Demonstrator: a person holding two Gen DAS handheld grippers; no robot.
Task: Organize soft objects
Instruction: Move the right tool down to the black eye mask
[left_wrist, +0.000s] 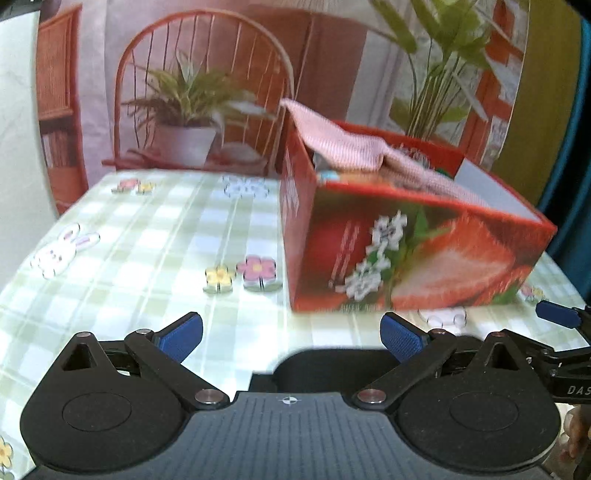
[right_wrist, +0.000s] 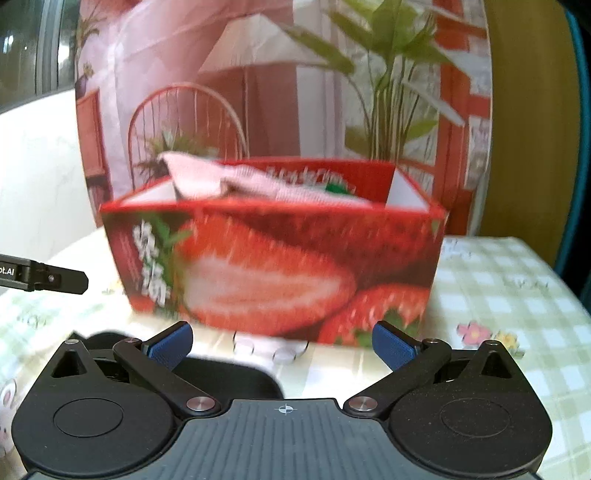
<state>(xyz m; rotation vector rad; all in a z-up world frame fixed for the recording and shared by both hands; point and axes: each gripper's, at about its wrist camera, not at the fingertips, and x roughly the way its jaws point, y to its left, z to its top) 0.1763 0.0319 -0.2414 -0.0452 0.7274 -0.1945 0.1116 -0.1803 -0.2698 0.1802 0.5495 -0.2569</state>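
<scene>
A red cardboard box (left_wrist: 413, 254) printed with strawberries stands on the checked tablecloth. A pink ribbed cloth (left_wrist: 354, 147) lies draped across its open top, one end poking over the far left corner. From the right wrist view the same box (right_wrist: 273, 266) faces me with the pink cloth (right_wrist: 266, 184) inside. My left gripper (left_wrist: 291, 338) is open and empty, in front of the box's left corner. My right gripper (right_wrist: 282, 341) is open and empty too, just before the box's front wall. Other items inside the box are mostly hidden.
The green-and-white checked tablecloth (left_wrist: 155, 236) carries flat flower and rabbit prints. A printed backdrop of a chair and plants hangs behind the table. The right gripper's finger (left_wrist: 557, 314) shows at the left view's right edge; the left one's finger (right_wrist: 55, 278) juts in at the right view's left.
</scene>
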